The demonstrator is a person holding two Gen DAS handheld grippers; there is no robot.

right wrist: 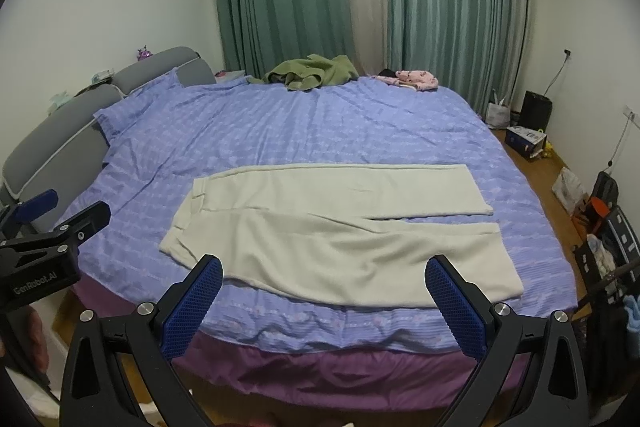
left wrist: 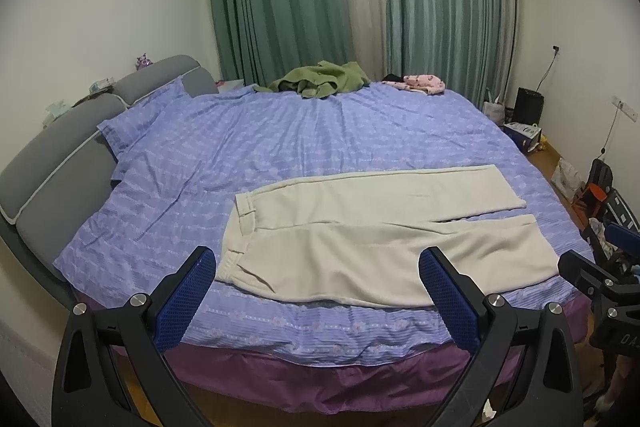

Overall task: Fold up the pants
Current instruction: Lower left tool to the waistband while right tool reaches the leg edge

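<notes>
Cream pants [left wrist: 360,239] lie flat on the bed [left wrist: 280,147] near its front edge, waistband to the left, both legs side by side pointing right. They also show in the right wrist view [right wrist: 340,239]. My left gripper [left wrist: 318,291] is open and empty, held in front of the bed above the near edge of the pants. My right gripper [right wrist: 324,295] is open and empty, also in front of the bed edge. Each gripper shows at the side of the other's view, the right gripper [left wrist: 600,279] and the left gripper [right wrist: 52,231].
The bed has a purple-blue patterned sheet and a grey headboard [left wrist: 60,155] at left. A green garment [left wrist: 320,79] and a pink garment [left wrist: 424,83] lie at the far edge. Bags and boxes [left wrist: 524,135] stand on the floor at right. Green curtains hang behind.
</notes>
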